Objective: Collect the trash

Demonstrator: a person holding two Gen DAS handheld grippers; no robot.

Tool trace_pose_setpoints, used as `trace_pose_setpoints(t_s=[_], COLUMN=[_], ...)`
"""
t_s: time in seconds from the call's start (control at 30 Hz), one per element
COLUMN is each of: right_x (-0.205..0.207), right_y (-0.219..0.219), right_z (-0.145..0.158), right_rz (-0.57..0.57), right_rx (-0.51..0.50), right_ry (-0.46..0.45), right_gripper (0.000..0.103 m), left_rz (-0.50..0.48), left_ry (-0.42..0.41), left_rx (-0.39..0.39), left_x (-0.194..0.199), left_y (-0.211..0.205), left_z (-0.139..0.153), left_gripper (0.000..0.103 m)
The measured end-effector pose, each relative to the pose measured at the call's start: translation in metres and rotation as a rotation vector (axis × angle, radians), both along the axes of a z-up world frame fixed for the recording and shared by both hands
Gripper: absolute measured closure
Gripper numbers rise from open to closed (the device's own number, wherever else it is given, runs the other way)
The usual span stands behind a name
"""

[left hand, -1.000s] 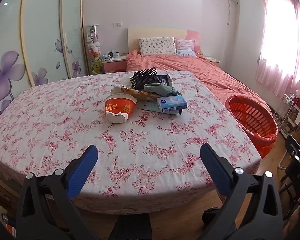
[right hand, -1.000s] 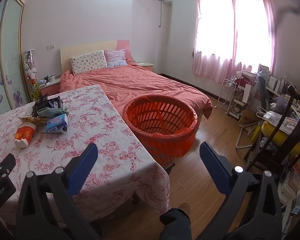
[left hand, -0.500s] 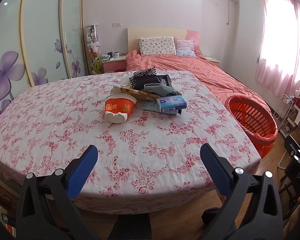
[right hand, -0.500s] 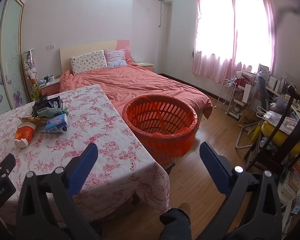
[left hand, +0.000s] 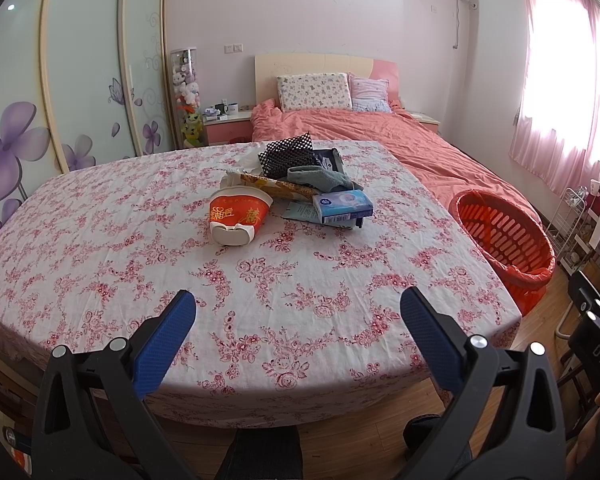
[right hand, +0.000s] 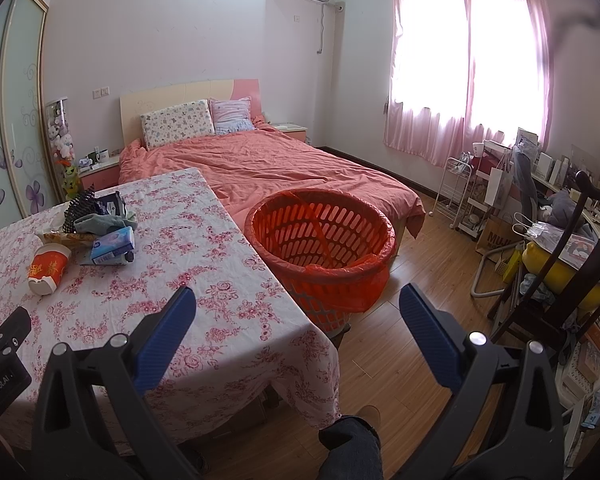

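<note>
The trash lies in one small heap on the table (left hand: 100, 240), a little above the centre of the left wrist frame. In front you see a red and white paper cup (left hand: 238, 216) lying on its side, with its mouth turned away from you. Just to the right of it is a blue tissue pack (left hand: 342, 206), which lies on a flat sheet that is mostly hidden. Behind them there are a long yellow wrapper (left hand: 276, 188), a grey-green cloth (left hand: 320, 178) and a black dotted bag (left hand: 288, 154); these overlap, so their edges are hard to make out. A dark packet behind the cloth is half covered.

The orange basket (right hand: 320, 240) with a red liner stands on the floor, just beside the right edge of the table and between the table and the bed (right hand: 280, 164). In the left wrist frame the table cuts off its lower part.

Your left gripper (left hand: 298, 312) is spread wide with nothing in it, low in the frame over the near part of the table, well apart from the heap. Your right gripper (right hand: 298, 312) is also spread and holds nothing, at the table corner, near the basket.
</note>
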State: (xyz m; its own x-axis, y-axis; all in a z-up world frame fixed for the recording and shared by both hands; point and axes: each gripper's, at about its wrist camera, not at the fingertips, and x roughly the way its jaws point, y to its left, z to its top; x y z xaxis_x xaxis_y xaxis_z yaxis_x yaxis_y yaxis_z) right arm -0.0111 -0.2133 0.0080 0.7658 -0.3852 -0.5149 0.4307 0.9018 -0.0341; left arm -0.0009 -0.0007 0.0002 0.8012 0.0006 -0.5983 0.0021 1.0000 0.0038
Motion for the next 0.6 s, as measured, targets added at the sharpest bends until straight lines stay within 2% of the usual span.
trace_pose_setpoints(t_s=[0.6], right_x=[-0.0001], right_y=[0.0], right_z=[0.0], right_rz=[0.0], right_rx=[-0.001], right_ry=[0.001], right_gripper=[0.004], left_rz=[0.0], left_ry=[0.003], left_rx=[-0.001], left_x=[0.0011], left_y=[0.0006], left_z=[-0.0003], left_gripper=[0.002])
